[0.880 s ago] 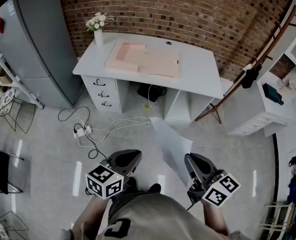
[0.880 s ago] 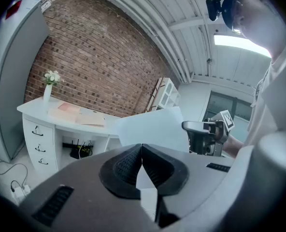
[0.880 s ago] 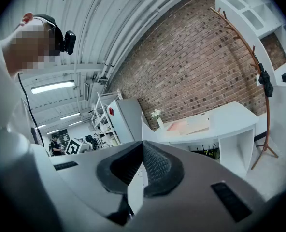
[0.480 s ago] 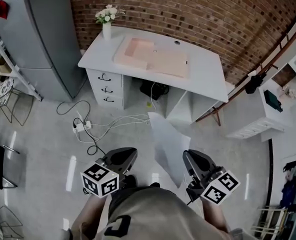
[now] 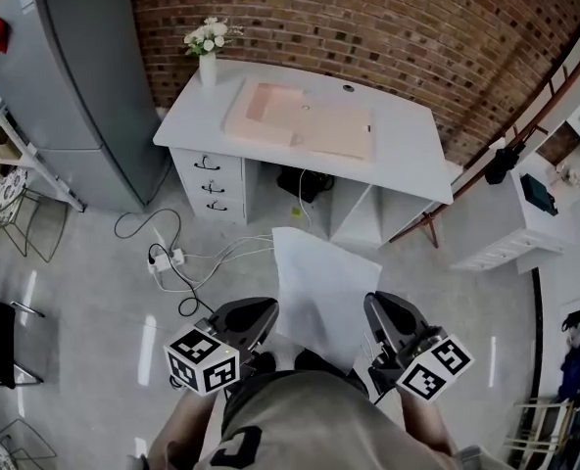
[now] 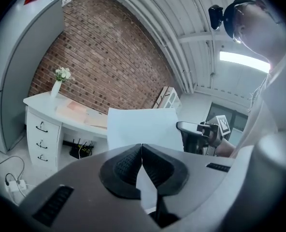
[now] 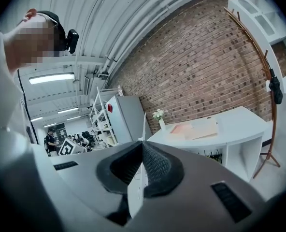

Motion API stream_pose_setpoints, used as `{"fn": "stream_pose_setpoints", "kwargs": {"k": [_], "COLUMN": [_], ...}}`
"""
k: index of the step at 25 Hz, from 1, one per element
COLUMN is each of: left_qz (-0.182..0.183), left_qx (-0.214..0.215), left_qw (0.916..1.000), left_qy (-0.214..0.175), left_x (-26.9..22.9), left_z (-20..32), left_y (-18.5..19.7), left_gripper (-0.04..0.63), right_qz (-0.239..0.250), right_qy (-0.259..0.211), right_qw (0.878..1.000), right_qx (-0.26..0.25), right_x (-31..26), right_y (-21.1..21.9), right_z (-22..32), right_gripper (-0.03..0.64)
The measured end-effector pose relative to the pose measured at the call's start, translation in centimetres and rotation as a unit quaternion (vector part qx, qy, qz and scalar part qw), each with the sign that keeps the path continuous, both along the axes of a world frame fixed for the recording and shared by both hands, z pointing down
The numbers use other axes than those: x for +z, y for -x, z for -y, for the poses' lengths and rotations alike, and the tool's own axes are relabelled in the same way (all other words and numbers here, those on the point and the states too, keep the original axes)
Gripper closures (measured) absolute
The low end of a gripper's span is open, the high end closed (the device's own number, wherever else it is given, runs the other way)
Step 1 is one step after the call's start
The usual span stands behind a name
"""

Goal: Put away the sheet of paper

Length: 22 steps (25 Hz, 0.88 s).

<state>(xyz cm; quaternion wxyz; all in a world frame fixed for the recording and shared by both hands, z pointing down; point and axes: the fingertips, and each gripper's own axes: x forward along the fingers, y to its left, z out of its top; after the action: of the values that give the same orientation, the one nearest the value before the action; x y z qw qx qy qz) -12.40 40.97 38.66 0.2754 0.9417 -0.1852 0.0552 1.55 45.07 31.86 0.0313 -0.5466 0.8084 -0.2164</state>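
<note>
The white sheet of paper hangs in the air in front of me, its face turned up toward the head view. My right gripper is shut on its right edge; in the right gripper view the paper rises edge-on out of the closed jaws. My left gripper sits at the sheet's left edge with its jaws shut. The left gripper view shows the paper face-on just beyond them, and I cannot tell whether they touch it. Ahead stands a white desk with a pink folder on it.
A vase of flowers stands at the desk's left corner. A grey fridge is at the left, and a power strip with cables lies on the floor. A wooden coat rack and white cabinet are at the right.
The paper has swung from nearly edge-on to lying broad and flat between the two grippers. Its left edge now reaches the left gripper. Both grippers stayed low in front of me.
</note>
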Motion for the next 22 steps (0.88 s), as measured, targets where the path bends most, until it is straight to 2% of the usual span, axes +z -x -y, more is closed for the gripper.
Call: {"fn": "stream_pose_setpoints", "kwargs": {"k": [4,14,22], "left_qz": [0.012,0.053,0.086], "left_qx": [0.0,-0.029,-0.042], "left_qw": [0.9999,0.9981,0.9953], "left_qy": [0.0,-0.004,-0.018], "left_x": [0.2,0.6,-0.1], "left_z": [1.1,5.8,8.1], "left_y": [-1.4,-6.2,-11.9], "left_gripper": [0.578,0.578,0.578], "right_qz": [-0.02,-0.136,-0.133], "right_qy": [-0.004,-0.029,-0.036], "right_qw": [1.0,0.99,0.99], "right_qx": [0.012,-0.011,-0.033], "right_x": [0.1,1.1,1.8], "right_y": [-2.2,-8.0,-14.1], "right_z": [1.7,7.9,11.2], "right_gripper": [0.594,0.594,0.594]}}
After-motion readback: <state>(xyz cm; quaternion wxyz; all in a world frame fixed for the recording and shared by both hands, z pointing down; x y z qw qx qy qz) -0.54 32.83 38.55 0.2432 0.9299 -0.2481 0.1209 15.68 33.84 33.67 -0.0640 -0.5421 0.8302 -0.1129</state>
